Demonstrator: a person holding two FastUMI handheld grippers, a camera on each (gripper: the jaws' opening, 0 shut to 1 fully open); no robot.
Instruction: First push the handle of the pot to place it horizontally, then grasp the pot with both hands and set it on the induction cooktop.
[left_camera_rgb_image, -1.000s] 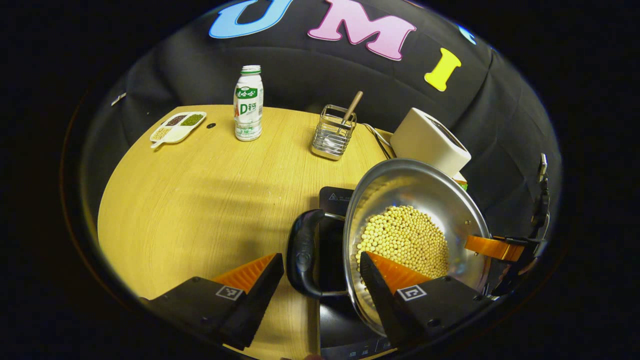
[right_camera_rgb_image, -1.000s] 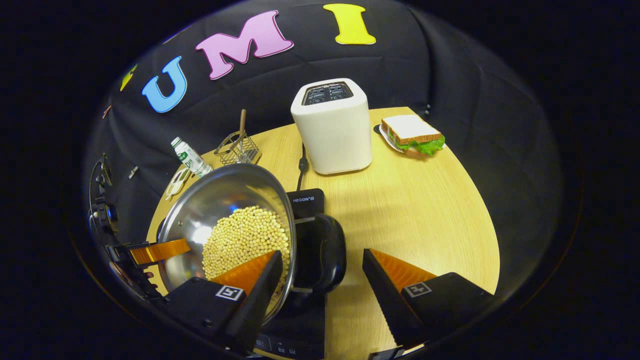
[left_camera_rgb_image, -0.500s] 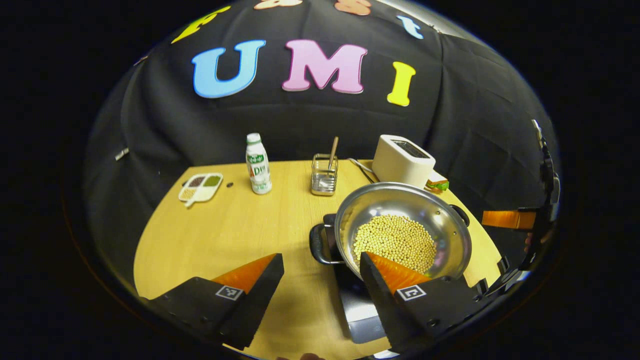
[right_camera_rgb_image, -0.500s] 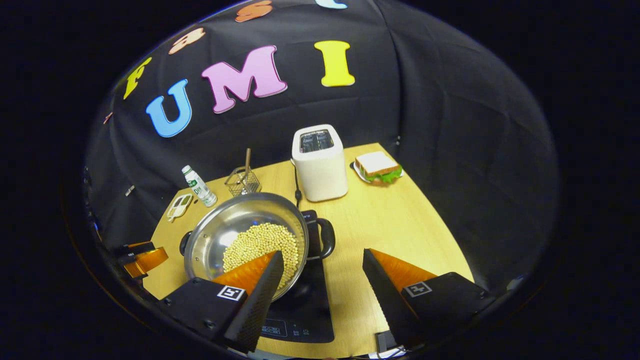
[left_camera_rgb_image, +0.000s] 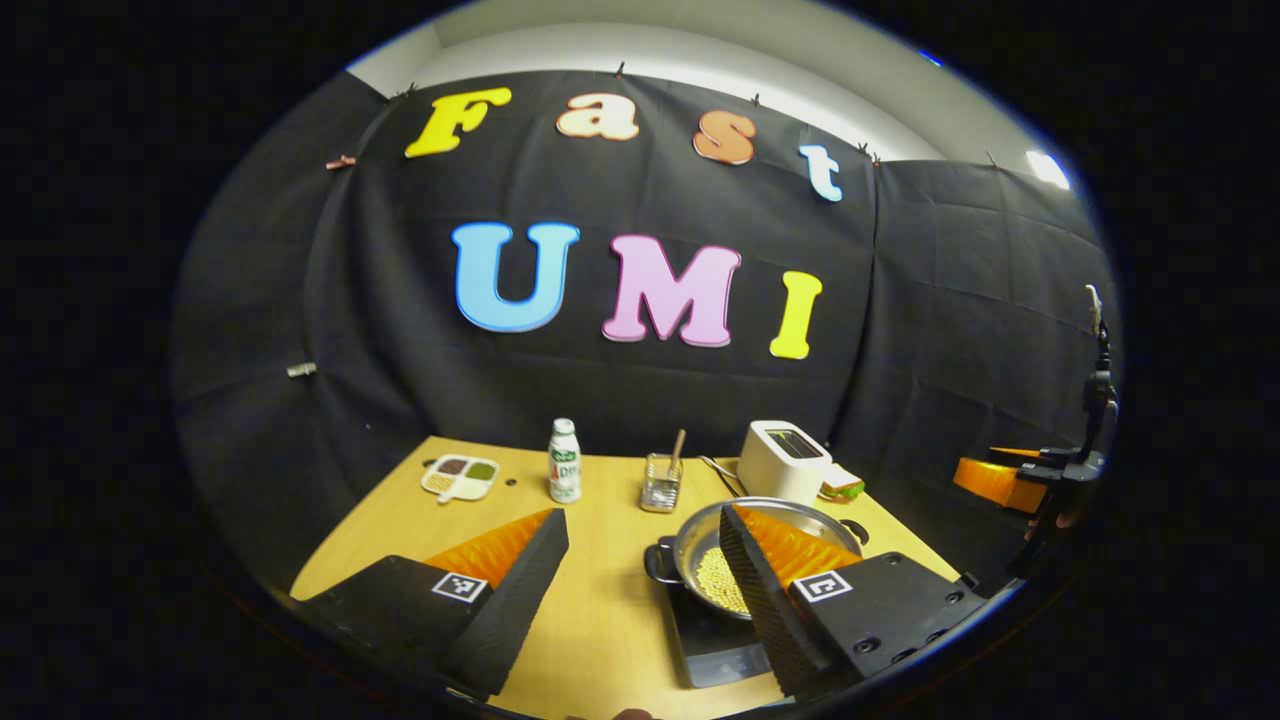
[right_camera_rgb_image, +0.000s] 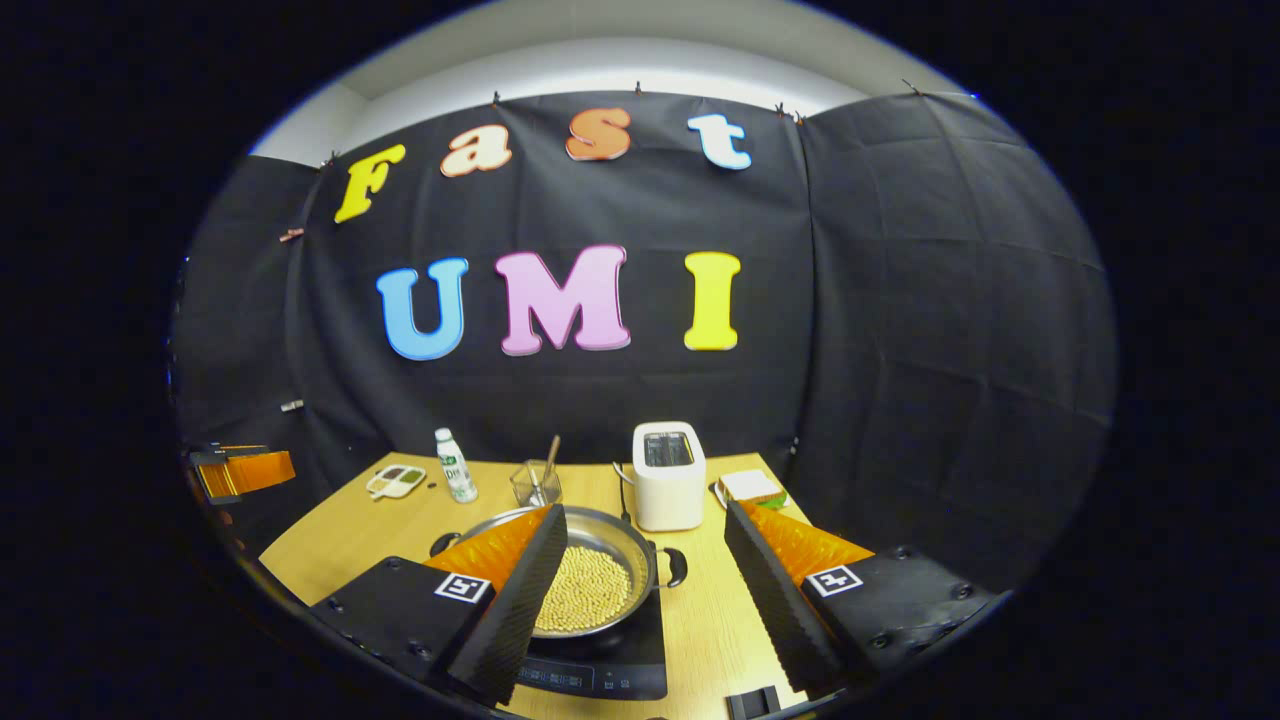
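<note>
Sitting apparently well beyond both jaws: pot (right_camera_rgb_image: 590, 585).

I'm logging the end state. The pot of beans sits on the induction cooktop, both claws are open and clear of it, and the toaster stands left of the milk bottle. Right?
One slip: in the right gripper view the toaster stands right of the milk bottle, not left. The pot does sit on the induction cooktop, and the left claw and right claw are open, clear of it.

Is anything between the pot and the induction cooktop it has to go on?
Nothing visible: the pot already sits on the induction cooktop. Both grippers, left and right, are open and pulled back.
</note>
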